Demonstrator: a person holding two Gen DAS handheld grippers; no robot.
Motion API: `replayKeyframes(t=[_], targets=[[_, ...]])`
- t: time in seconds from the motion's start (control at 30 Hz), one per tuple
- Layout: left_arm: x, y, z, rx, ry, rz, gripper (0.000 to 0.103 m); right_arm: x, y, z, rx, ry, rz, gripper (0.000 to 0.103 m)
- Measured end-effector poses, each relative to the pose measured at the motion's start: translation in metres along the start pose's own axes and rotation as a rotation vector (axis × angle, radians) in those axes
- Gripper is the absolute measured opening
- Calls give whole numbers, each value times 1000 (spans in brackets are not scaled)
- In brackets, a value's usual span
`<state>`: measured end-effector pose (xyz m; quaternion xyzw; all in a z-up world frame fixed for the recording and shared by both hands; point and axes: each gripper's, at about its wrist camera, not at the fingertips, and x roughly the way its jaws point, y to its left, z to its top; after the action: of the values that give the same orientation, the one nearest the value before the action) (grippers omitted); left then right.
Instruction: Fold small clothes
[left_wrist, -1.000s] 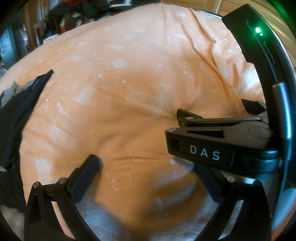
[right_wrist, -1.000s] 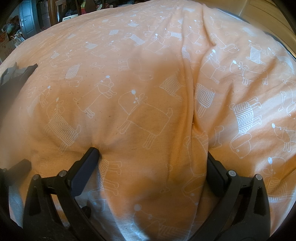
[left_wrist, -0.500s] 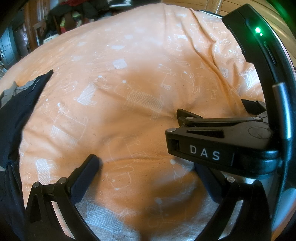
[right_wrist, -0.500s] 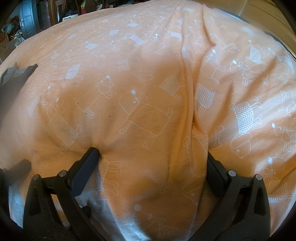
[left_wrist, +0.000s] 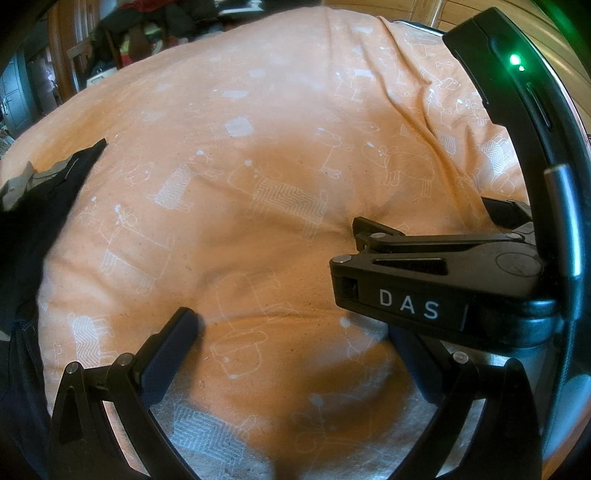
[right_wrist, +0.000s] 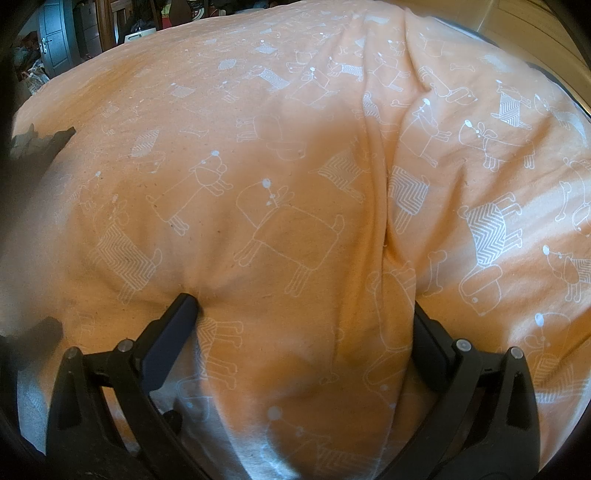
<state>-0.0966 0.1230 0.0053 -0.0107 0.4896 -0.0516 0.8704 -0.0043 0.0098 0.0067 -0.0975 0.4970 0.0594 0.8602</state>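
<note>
Both tongs (left_wrist: 295, 332) (right_wrist: 306, 317) spread wide on orange bedding (right_wrist: 280, 155); right tongs' "DAS" body (left_wrist: 436, 295) only in left view.

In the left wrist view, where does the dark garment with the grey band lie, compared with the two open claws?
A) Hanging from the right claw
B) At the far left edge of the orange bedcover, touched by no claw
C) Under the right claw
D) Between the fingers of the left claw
B. The dark garment with the grey band lies at the left edge of the orange dog-print bedcover; the left claw and right claw are open and empty.
</note>
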Motion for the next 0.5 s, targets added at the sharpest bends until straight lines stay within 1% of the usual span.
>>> replayKeyframes(t=[0.5], targets=[[-1, 0, 0, 2, 3, 3, 103, 1, 0, 0, 2, -5, 3, 103]])
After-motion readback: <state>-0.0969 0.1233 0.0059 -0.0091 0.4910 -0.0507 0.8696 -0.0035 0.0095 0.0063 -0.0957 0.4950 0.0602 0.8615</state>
